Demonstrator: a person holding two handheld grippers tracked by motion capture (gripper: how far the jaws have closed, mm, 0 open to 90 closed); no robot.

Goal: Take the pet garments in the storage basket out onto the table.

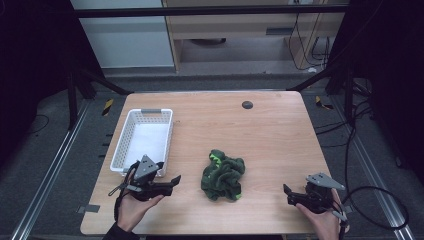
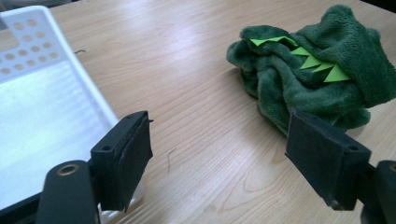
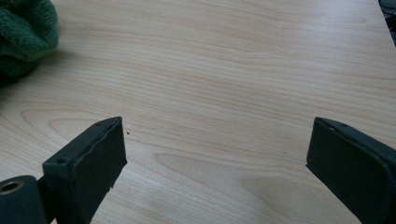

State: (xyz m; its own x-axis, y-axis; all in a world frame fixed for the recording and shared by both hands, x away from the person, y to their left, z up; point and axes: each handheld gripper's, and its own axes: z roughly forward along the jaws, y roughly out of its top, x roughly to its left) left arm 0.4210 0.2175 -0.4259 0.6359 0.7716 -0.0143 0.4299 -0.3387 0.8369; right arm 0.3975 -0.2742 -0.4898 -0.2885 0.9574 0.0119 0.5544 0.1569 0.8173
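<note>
A crumpled dark green plush cloth [image 1: 223, 175] with bright green triangle spikes lies near the middle of the wooden table [image 1: 260, 130]. My left gripper [image 1: 174, 182] hovers low at the front left, open, pointing right toward the cloth and a short way from it. In the left gripper view the cloth [image 2: 317, 70] lies ahead at the right, beyond the wide-apart jaws, with bare wood between them. My right gripper [image 1: 287, 192] rests at the front right, open, pointing left. Its own view has a corner of the cloth [image 3: 23, 32] at the upper left.
A white perforated basket [image 1: 143, 137] stands empty at the table's left side, just behind my left gripper; its rim [image 2: 70, 70] runs close to the left jaw. A small dark round disc [image 1: 247, 104] sits near the far edge. Cables trail off the right side.
</note>
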